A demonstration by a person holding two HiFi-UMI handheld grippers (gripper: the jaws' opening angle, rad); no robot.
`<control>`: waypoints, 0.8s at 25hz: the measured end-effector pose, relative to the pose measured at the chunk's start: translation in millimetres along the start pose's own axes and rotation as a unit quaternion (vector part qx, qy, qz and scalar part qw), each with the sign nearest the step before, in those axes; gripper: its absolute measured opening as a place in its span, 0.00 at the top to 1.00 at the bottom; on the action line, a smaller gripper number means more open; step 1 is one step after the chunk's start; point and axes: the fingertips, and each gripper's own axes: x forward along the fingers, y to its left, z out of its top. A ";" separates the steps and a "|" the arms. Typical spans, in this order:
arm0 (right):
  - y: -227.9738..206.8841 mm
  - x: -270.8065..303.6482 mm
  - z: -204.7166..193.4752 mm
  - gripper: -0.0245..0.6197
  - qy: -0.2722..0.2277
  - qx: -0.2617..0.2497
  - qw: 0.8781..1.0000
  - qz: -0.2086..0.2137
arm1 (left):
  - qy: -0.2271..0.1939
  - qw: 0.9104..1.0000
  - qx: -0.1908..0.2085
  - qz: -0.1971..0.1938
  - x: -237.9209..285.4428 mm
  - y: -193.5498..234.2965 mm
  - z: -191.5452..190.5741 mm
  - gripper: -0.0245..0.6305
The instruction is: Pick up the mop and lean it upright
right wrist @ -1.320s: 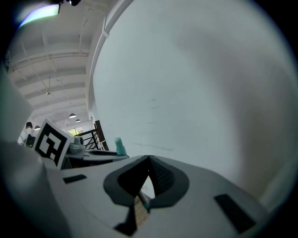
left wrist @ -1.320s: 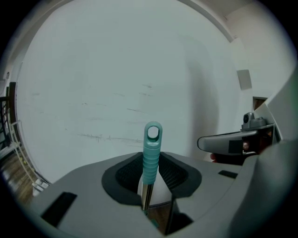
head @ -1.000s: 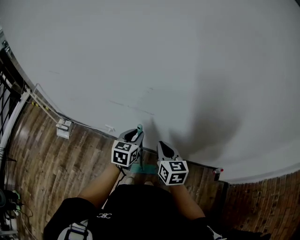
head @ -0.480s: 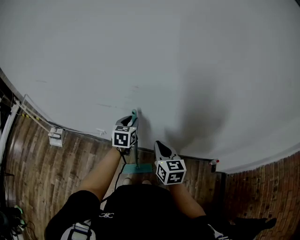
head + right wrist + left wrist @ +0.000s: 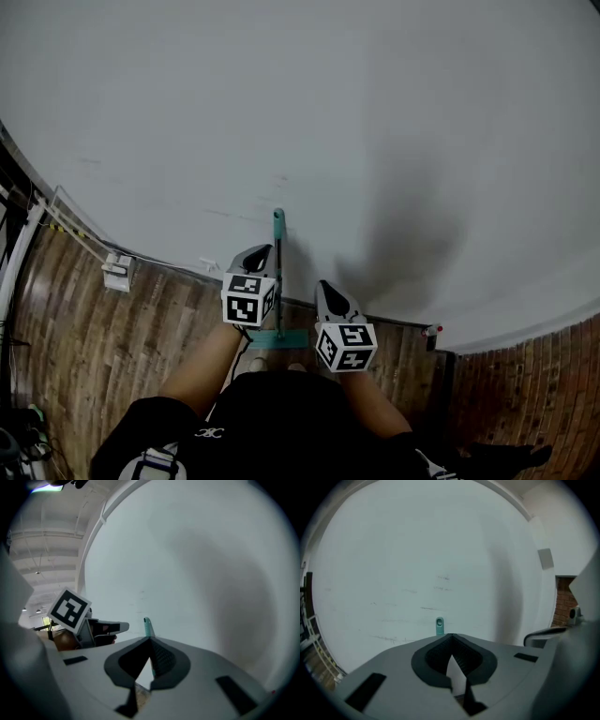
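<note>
The mop stands upright against the white wall (image 5: pixel 309 112), with its teal handle (image 5: pixel 278 272) rising from a teal head (image 5: pixel 278 338) on the wooden floor. My left gripper (image 5: pixel 260 253) hangs just left of the handle, apart from it, with its jaws shut and nothing between them. In the left gripper view the handle's top (image 5: pixel 439 625) pokes up beyond the closed tips (image 5: pixel 451 636). My right gripper (image 5: pixel 324 287) is to the right of the handle, also shut and empty. From the right gripper view the handle (image 5: pixel 148 627) shows past the tips (image 5: pixel 150 640), beside the left gripper (image 5: pixel 101 627).
A white socket box (image 5: pixel 117 267) and a cable lie along the wall's foot at the left. At the right stand a small red-topped object (image 5: pixel 431 331) and a brick wall (image 5: pixel 525 394). The person's legs and dark clothing fill the bottom of the head view.
The left gripper, which was up on the handle near its top, has let go, dropped lower and shut. The mop stays leaning on the wall. The right gripper has hardly moved.
</note>
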 end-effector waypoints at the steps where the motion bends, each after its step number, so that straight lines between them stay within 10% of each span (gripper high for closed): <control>1: 2.9 1.8 0.7 0.94 -0.002 0.000 1.000 0.003 | 0.000 1.000 0.010 -0.001 -5.9 -2.1 0.5 0.97; 20: 43.1 9.3 17.7 0.94 -0.031 -0.044 0.997 0.050 | 0.006 1.000 -0.027 0.003 -69.7 -16.1 -9.4 0.97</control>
